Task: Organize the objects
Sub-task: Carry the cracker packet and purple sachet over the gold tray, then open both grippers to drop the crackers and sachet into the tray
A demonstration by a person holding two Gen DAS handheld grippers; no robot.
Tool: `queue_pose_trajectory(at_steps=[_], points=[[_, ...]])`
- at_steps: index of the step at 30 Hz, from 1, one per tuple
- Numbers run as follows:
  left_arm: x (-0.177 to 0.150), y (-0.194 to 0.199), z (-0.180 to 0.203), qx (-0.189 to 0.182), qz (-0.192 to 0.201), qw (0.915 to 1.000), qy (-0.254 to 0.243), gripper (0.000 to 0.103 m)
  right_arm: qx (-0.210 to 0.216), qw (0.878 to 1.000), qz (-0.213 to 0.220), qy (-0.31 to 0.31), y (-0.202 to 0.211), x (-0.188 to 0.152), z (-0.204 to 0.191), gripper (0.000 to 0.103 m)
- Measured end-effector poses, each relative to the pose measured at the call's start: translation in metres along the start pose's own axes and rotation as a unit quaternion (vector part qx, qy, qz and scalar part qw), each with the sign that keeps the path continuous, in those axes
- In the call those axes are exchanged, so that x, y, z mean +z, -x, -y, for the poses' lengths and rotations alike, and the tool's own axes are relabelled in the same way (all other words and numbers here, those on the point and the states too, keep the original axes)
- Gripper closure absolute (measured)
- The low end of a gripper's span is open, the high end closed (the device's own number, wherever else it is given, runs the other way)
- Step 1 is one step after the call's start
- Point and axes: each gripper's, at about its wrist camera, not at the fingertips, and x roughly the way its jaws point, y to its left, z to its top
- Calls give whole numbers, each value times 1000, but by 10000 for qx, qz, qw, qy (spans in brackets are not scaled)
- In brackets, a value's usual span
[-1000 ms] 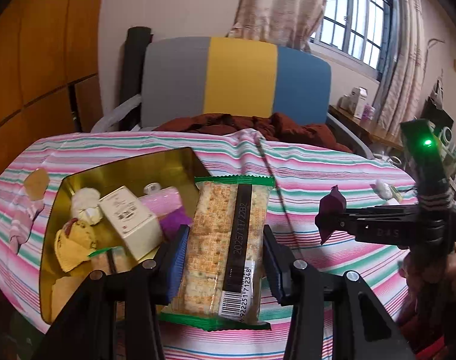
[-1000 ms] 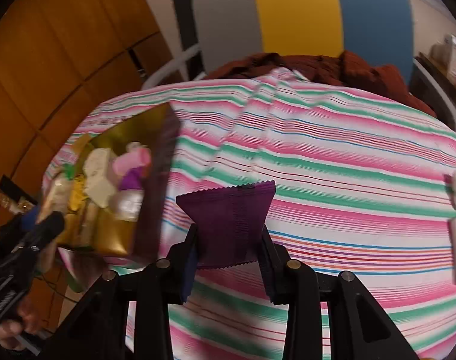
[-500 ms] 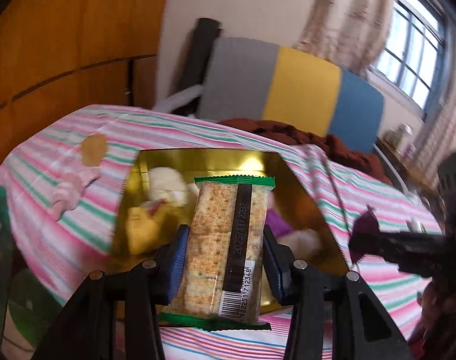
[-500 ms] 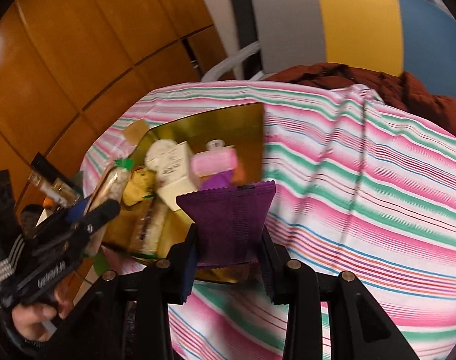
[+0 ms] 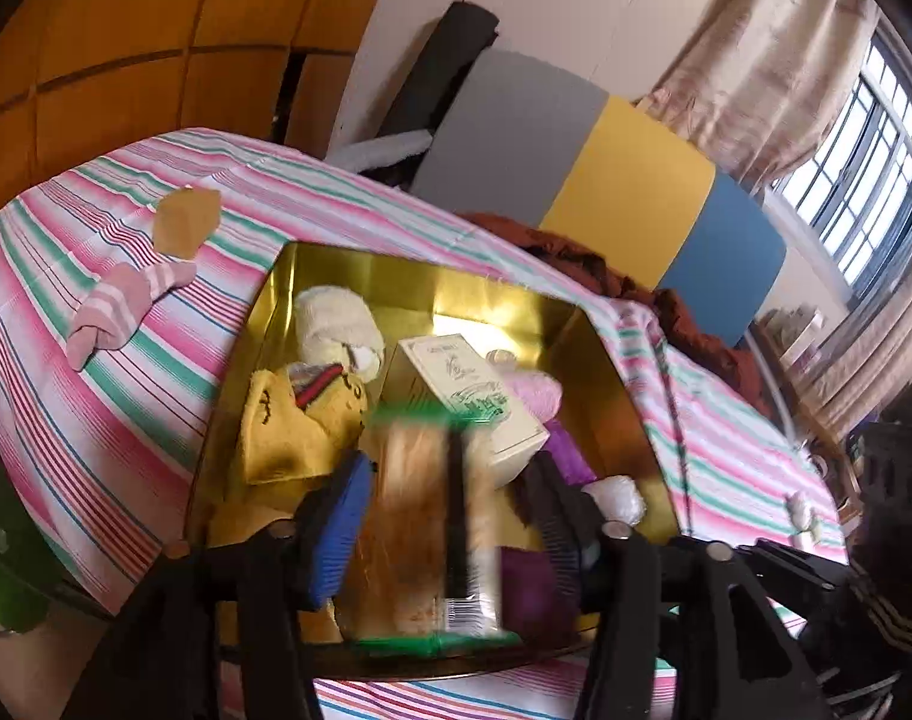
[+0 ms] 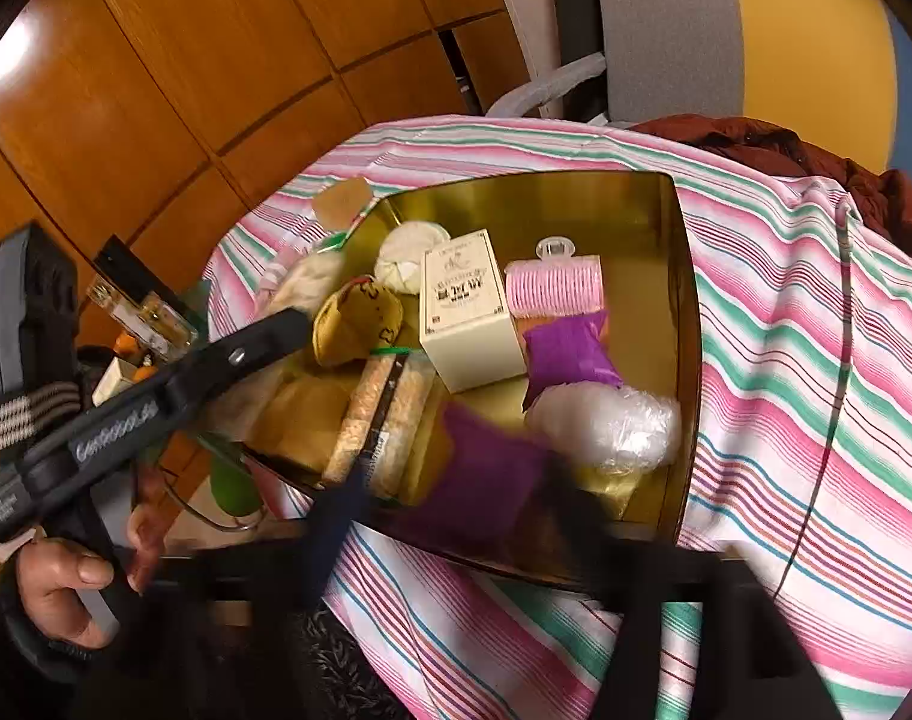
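Note:
A gold tray (image 5: 396, 276) (image 6: 684, 300) on the striped table holds a cream box (image 5: 474, 390) (image 6: 465, 306), a yellow pouch (image 5: 288, 420) (image 6: 354, 318), a pink roller (image 6: 555, 285), a purple packet (image 6: 570, 351) and a white wad (image 6: 606, 426). My left gripper (image 5: 450, 516) is over the tray's near part; its jaws stand apart around a blurred cracker pack (image 5: 432, 534) (image 6: 384, 420). My right gripper (image 6: 456, 516) is blurred at the tray's near edge, with a purple sachet (image 6: 480, 480) between its jaws.
A pink striped sock (image 5: 120, 312) and a tan paper piece (image 5: 186, 219) lie on the tablecloth left of the tray. A grey, yellow and blue chair back (image 5: 600, 186) with a brown cloth (image 5: 582, 258) stands behind. Wooden panels (image 6: 216, 60) are at the left.
Both grippers have moved over the gold tray. The left jaws have spread and the cracker pack blurs, dropping into the tray. The right gripper and purple sachet have come down to the tray's near edge.

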Motion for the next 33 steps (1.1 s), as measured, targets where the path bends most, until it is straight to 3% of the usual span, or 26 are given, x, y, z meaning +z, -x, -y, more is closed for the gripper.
queue_pose_trajectory(at_steps=[9,17,27,33], points=[[-6,18,10,532,318,9968,-507,46,-77,9999,24,-122,4,-7,4,23],[-9,29,26,713,444,9930,-829,46,-325,9992,220,-80,15,-8,-2,22],[-18,37,37,680,433,9927,-901,46,-606,9970,443,-208,34,-14,5,18],[-23,35,45,618,356,9922,-1023,46,-1168,9906,677,-197,46,-17,5,16]])
